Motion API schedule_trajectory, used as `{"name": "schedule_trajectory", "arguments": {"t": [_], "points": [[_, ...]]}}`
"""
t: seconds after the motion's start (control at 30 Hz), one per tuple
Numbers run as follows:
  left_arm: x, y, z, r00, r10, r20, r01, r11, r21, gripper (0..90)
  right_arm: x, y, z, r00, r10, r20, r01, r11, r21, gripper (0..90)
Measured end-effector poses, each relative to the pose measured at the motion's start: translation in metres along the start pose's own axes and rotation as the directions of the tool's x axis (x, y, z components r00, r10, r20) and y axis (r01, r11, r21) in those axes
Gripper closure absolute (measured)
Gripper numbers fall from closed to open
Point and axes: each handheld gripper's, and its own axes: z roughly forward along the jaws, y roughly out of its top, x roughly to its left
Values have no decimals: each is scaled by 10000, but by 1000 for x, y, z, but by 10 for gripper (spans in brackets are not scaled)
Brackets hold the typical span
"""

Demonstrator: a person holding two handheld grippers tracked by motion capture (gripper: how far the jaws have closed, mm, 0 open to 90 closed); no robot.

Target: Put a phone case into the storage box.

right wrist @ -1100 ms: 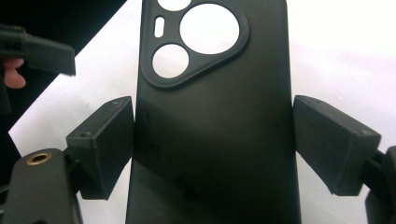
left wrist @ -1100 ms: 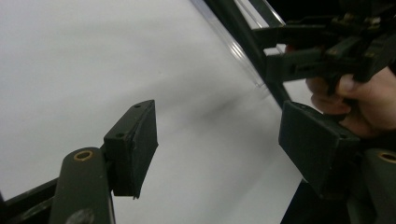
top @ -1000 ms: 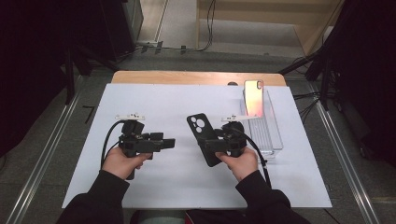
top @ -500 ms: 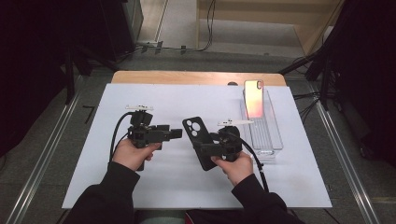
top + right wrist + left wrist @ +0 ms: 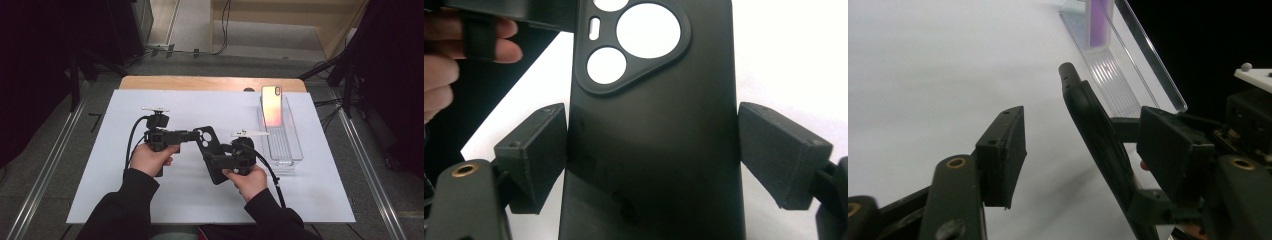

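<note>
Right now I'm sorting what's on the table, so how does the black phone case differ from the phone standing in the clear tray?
The black phone case is matte black with open camera cutouts; the phone has a glossy, pinkish-orange reflective back. The case is held above the table in the right hand-held gripper, while the phone stands upright, leaning in the clear tray. The case is an empty shell. Both are flat, rounded rectangles of similar size.

Phone (image 5: pixel 272 105) in clear tray (image 5: pixel 290 150), white table (image 5: pixel 150 200)
</note>
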Motion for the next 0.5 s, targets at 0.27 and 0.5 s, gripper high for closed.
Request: {"name": "schedule_trajectory", "arguments": {"t": [0.27,0.5], "points": [[-1,0,11,9999,-162,-61,162,9999,-7,417,3,-4,7,9985,498,-215,-499,9987,-34,141],[3,-1,13,9987,-491,111,493,9987,-164,554,3,-6,8,9929,1015,-613,-1026,9946,-140,141]]}}
